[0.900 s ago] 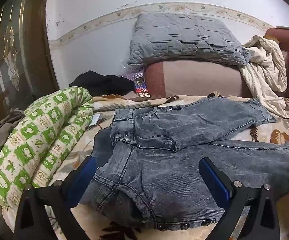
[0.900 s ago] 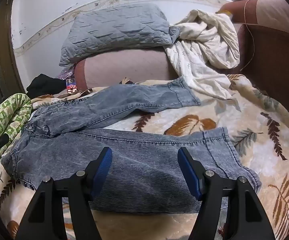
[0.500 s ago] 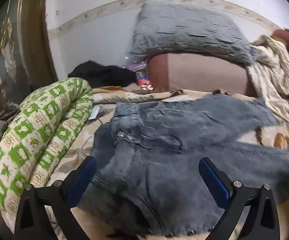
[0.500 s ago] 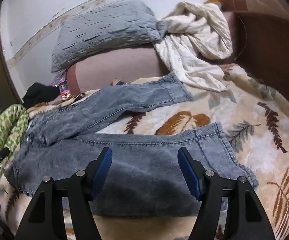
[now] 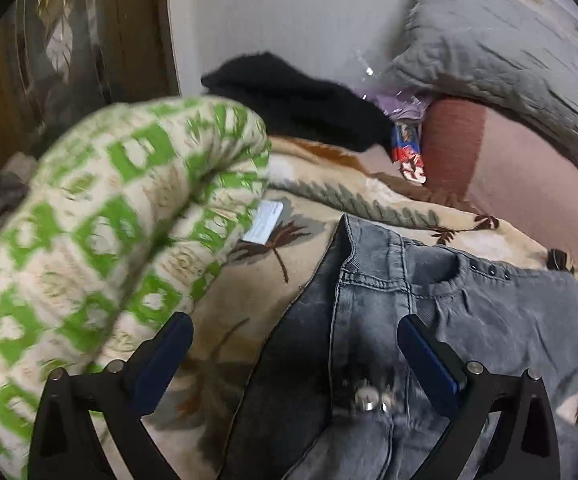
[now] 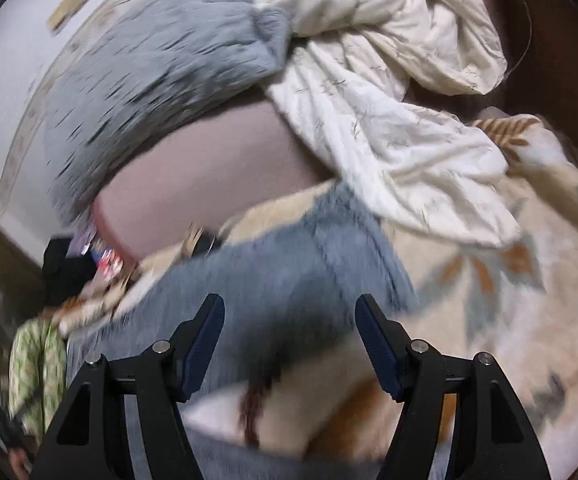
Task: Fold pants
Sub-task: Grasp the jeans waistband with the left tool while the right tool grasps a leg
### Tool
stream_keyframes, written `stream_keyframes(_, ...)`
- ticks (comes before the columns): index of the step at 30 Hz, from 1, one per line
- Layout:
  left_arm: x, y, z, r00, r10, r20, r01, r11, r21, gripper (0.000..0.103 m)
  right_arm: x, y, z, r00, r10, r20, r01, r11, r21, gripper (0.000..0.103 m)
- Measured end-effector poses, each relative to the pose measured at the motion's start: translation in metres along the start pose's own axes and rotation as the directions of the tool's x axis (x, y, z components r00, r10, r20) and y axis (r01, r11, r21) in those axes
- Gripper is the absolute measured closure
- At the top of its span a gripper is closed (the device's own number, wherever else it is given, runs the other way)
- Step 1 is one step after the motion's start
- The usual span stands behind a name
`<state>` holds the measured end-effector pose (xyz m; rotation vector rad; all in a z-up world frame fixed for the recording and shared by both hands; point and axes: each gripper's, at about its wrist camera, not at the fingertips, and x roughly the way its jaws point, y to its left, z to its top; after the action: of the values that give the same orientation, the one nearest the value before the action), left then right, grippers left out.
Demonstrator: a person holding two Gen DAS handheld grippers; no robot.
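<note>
Leaf-print blanket (image 5: 329,196) under jeans (image 5: 489,320): waistband left view, hem right (both hand-held grippers spread, empty)

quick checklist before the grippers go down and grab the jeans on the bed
1. Left gripper jaws wide apart, nothing held: ok.
2. Right gripper jaws apart, nothing held: ok.
3. Waistband of the jeans between the left jaws' line of approach: ok, the waist edge and metal buttons sit just ahead.
4. Far leg cuff ahead of the right gripper: ok, though the right wrist view is blurred.
5. Green patterned quilt clear of the left jaws: not ok, it bulges close to the left finger.
6. Jeans lying flat, no bunching: cannot tell, too much is blurred or out of view.
</note>
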<state>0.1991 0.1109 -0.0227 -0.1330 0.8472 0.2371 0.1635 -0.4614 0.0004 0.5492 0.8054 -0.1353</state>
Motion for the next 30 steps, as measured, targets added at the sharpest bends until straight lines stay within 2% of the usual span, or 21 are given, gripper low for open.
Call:
stream_keyframes(7, 0.019, -0.015, 0.009, 1.0, 0.002, 0.014, -0.003, 0.997, 0.081, 0.0, 0.073, -0.017, 0.055, 0.999, -0.026, -0.033, 0.029, 0.996, 0.09, 0.034)
stream_keyframes(10, 0.024, -0.014, 0.012, 1.0, 0.009, 0.014, -0.011, 0.995, 0.101, 0.0, 0.097, -0.019, 0.064, 0.997, -0.063, -0.044, 0.066, 0.994, 0.083, 0.042)
stream_keyframes(13, 0.022, -0.006, 0.018, 0.999, 0.014, 0.035, -0.017, 0.996, 0.088, 0.0, 0.115, -0.024, 0.072, 0.997, -0.064, -0.049, 0.069, 0.993, 0.092, 0.045)
stream_keyframes(16, 0.022, 0.002, 0.022, 0.999, 0.0, 0.046, -0.003, 0.998, 0.069, 0.0, 0.13, -0.024, 0.081, 0.991, -0.131, -0.034, 0.133, 0.989, 0.064, 0.047)
stream_keyframes(18, 0.024, 0.004, 0.022, 0.999, 0.006, 0.048, -0.009, 0.998, 0.069, 0.003, 0.143, -0.026, 0.083, 0.988, -0.142, -0.065, 0.146, 0.988, 0.058, 0.062)
stream_keyframes(19, 0.026, 0.006, 0.022, 0.999, 0.008, 0.046, -0.012, 0.997, 0.071, 0.007, 0.148, -0.026, 0.082, 0.983, -0.159, -0.087, 0.164, 0.985, 0.051, 0.065)
stream_keyframes(21, 0.03, 0.01, 0.024, 1.0, 0.01, 0.029, -0.012, 0.998, 0.068, 0.019, 0.16, -0.023, 0.077, 0.97, -0.207, -0.13, 0.209, 0.978, 0.002, 0.083)
stream_keyframes(22, 0.032, 0.013, 0.024, 1.0, 0.003, 0.017, -0.004, 0.998, 0.06, 0.02, 0.161, -0.022, 0.074, 0.966, -0.216, -0.139, 0.217, 0.976, -0.008, 0.083)
stream_keyframes(24, 0.034, 0.022, 0.027, 1.0, -0.014, 0.003, 0.014, 1.0, 0.028, 0.033, 0.155, -0.024, 0.072, 0.972, -0.204, -0.115, 0.206, 0.978, 0.006, 0.085)
stream_keyframes(25, 0.033, 0.028, 0.029, 1.0, -0.02, 0.001, 0.02, 1.0, 0.007, 0.036, 0.149, -0.023, 0.069, 0.976, -0.191, -0.101, 0.193, 0.981, 0.009, 0.085)
stream_keyframes(30, 0.024, 0.03, 0.048, 0.996, -0.088, 0.022, 0.089, 0.995, -0.04, 0.035, 0.107, -0.02, 0.056, 0.992, -0.119, -0.038, 0.12, 0.992, 0.03, 0.088)
